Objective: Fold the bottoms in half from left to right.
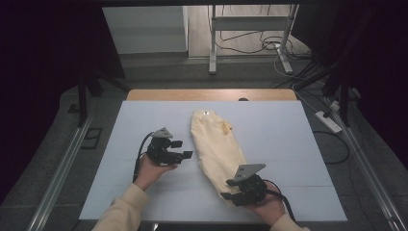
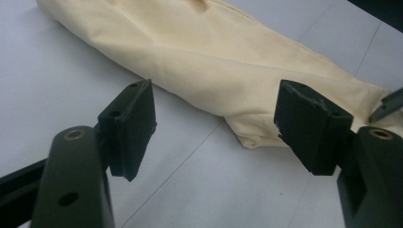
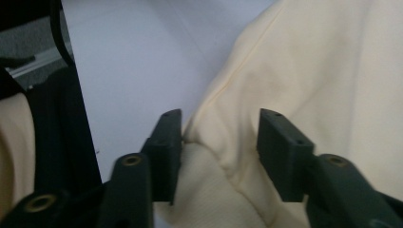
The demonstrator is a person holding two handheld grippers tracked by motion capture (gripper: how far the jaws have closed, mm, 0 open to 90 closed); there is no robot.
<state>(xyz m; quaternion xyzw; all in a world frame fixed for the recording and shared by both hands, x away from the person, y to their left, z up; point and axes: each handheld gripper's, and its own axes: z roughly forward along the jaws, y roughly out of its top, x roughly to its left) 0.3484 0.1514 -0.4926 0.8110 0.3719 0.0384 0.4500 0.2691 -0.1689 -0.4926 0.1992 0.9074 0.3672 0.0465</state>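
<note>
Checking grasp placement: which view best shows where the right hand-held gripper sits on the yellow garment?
The right gripper view: the right hand-held gripper has open jaws either side of a ridge of the yellow garment. The high view shows that gripper at the garment's near end. The left gripper view shows the garment's folded edge.

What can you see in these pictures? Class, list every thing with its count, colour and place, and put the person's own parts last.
Folded cloth: one, pale yellow, lying lengthwise at the middle of the white board, its near end between the right gripper's jaws.
White board: one, white, covering the table.
Table: one, wooden, its far edge showing past the board.
Metal stand: one, light grey, on the floor beyond the table.
Power strip: one, white, on the floor to the right.
Left gripper: one, black, left of the cloth, jaws open and empty.
Right gripper: one, black, at the cloth's near end, jaws open around it.
Sleeves: two, cream, at the bottom edge.
</note>
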